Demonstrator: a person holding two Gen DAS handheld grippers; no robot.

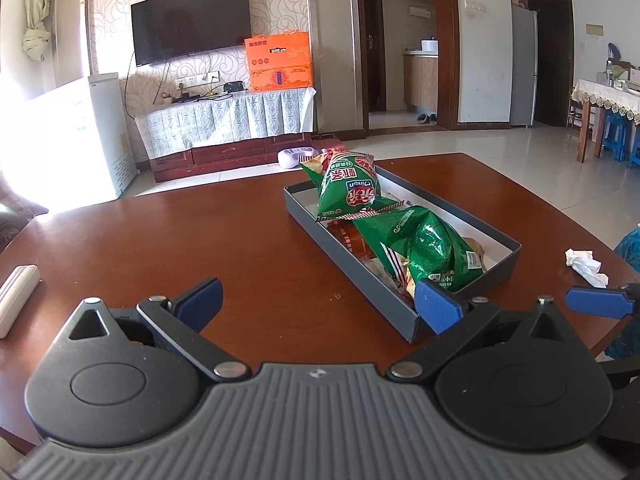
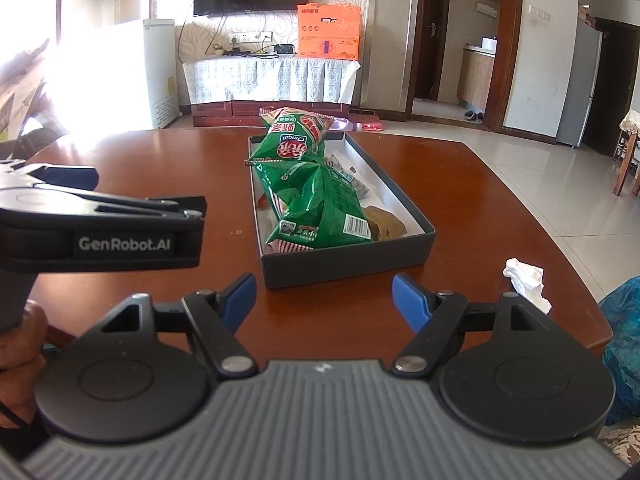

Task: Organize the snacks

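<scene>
Green snack bags (image 2: 316, 196) heaped in grey box (image 2: 348, 258).

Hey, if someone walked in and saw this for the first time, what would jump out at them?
Most likely the two bright green snack bags piled in the grey box in the middle of the dark red wooden table. Next, the orange carton on the TV stand against the far wall. Nearer, the left gripper and right gripper are both open and empty, and a crumpled white tissue lies right of the box.

Black tool (image 2: 324, 298) — blue pads (image 2: 408, 300), silver screws, ribbed grey base, "GenRobot.AI" marking.
</scene>
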